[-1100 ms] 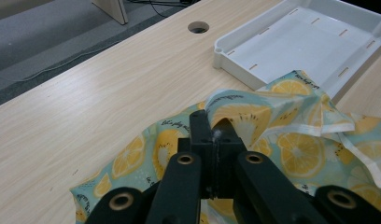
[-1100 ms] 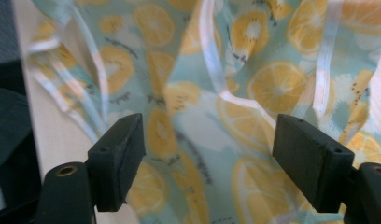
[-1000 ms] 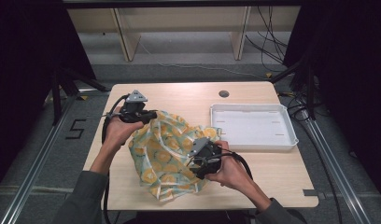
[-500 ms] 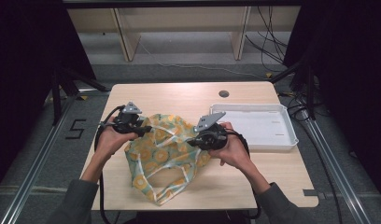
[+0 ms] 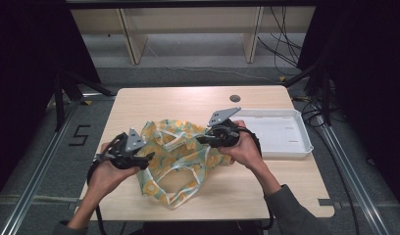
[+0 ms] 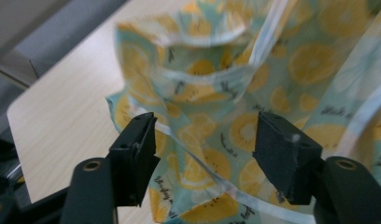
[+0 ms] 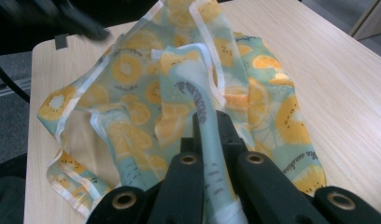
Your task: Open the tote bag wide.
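Observation:
A thin teal fabric bag (image 5: 181,152) printed with yellow citrus slices lies crumpled in the middle of the wooden table (image 5: 188,100), with white-edged handles looping toward the front. My right gripper (image 5: 204,139) is at the bag's right side, and in the right gripper view it (image 7: 210,128) is shut on a white-edged strip of the bag (image 7: 198,100). My left gripper (image 5: 147,157) is at the bag's left edge. In the left gripper view its jaws (image 6: 202,154) stand wide apart with a fold of the bag (image 6: 212,140) between them, not pinched.
A white rectangular tray (image 5: 279,131) sits on the table's right side, just beyond my right hand. A small round grommet hole (image 5: 235,98) is near the far edge. Bare wood lies at the far side and front right.
My left gripper has moved toward the table's front left. My right gripper has moved away from the front edge, lifting its part of the bag. The bag is more spread out.

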